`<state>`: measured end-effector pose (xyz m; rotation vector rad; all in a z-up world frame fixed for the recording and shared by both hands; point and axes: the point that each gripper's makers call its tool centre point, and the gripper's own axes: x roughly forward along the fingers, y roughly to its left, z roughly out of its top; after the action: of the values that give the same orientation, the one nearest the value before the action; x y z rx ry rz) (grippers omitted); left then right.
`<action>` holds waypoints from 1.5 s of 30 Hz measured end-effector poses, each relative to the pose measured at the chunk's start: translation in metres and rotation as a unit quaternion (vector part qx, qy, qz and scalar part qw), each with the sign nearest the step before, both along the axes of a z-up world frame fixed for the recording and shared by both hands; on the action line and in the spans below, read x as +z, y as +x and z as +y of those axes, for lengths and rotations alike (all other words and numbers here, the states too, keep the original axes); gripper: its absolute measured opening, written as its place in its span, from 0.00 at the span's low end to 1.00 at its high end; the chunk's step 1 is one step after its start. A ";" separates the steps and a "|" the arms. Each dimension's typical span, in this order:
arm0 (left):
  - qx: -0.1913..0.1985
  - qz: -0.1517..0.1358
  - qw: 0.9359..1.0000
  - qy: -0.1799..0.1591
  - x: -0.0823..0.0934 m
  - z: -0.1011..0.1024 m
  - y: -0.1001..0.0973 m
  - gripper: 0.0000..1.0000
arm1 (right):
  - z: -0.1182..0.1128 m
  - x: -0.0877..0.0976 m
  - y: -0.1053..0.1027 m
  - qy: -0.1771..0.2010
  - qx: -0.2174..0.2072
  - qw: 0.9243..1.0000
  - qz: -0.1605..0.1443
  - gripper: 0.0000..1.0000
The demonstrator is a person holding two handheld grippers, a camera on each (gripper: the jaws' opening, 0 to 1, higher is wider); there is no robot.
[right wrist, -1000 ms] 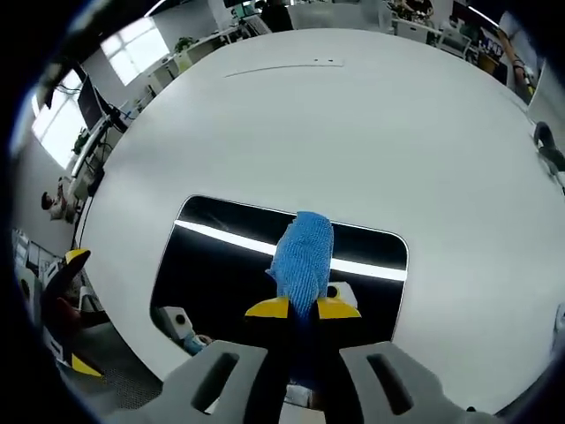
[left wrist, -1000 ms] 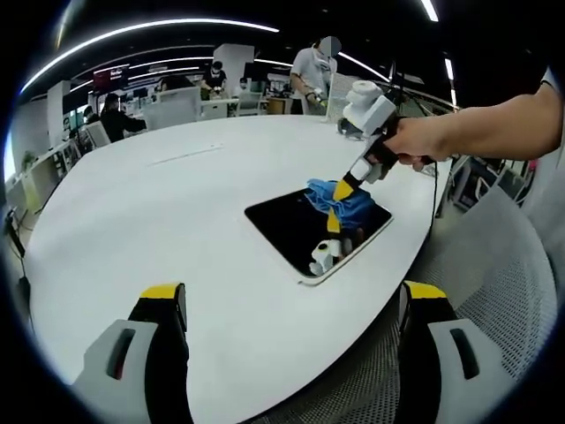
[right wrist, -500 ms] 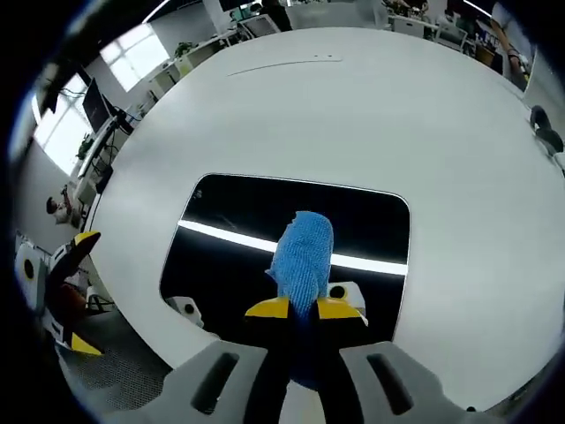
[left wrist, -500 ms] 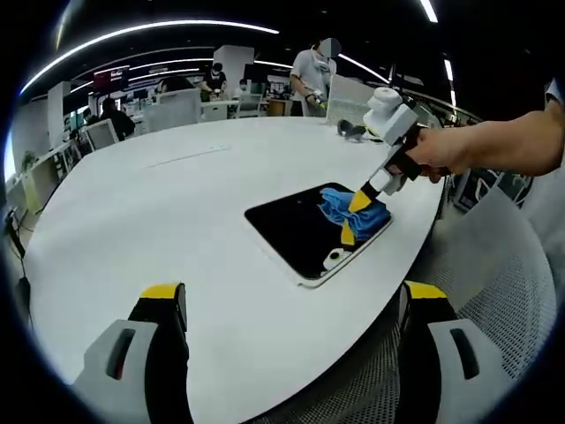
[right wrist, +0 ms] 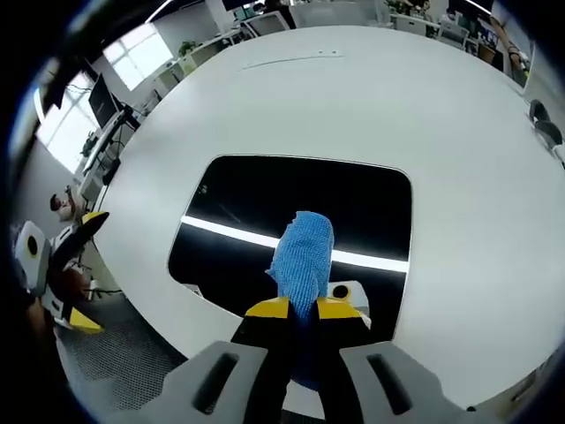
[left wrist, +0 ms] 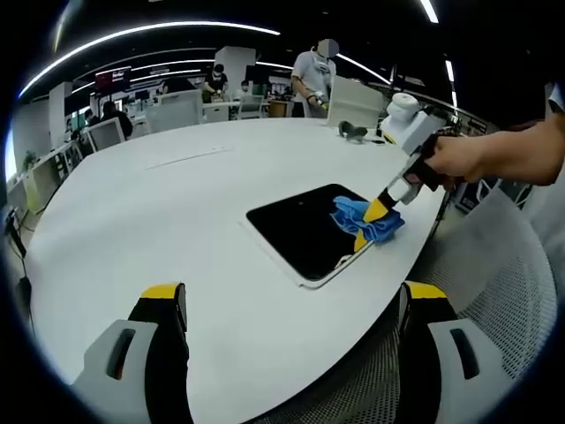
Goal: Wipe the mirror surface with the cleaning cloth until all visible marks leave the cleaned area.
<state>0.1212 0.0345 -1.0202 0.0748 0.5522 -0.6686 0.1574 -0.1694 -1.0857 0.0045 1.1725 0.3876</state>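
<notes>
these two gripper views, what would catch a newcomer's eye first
The bright blue cloth stands out most, pinched in the right gripper and pressed on the dark mirror, which reflects a strip of ceiling light. The mirror lies flat near the edge of a big round white table. In the left gripper view, the left gripper hangs wide open over the table's near edge, holding nothing.

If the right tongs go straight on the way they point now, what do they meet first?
Probably the mirror: the right tongs, shut on the blue cloth, point down at its dark glass, so the cloth would press there first.
</notes>
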 end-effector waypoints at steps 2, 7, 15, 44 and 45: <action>0.000 0.000 1.000 -0.001 0.000 0.000 0.000 0.99 | 0.000 0.000 -0.003 0.001 0.002 1.000 0.001 0.03; -0.001 0.001 1.000 -0.001 -0.001 0.000 0.000 0.99 | -0.001 0.000 -0.009 0.007 -0.003 1.000 -0.001 0.03; 0.001 -0.001 1.000 -0.002 0.000 0.000 0.000 0.99 | -0.001 0.000 -0.012 0.011 0.000 1.000 0.002 0.03; 0.006 -0.001 1.000 -0.006 0.001 0.001 0.001 0.99 | -0.031 -0.001 -0.012 0.005 -0.001 1.000 0.014 0.03; 0.007 -0.001 1.000 -0.007 0.002 0.001 0.001 0.99 | -0.032 -0.001 -0.012 0.005 -0.002 1.000 0.014 0.03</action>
<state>0.1226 0.0352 -1.0184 0.0581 0.5456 -0.6588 0.1452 -0.2011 -1.0865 0.0220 1.1974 0.3910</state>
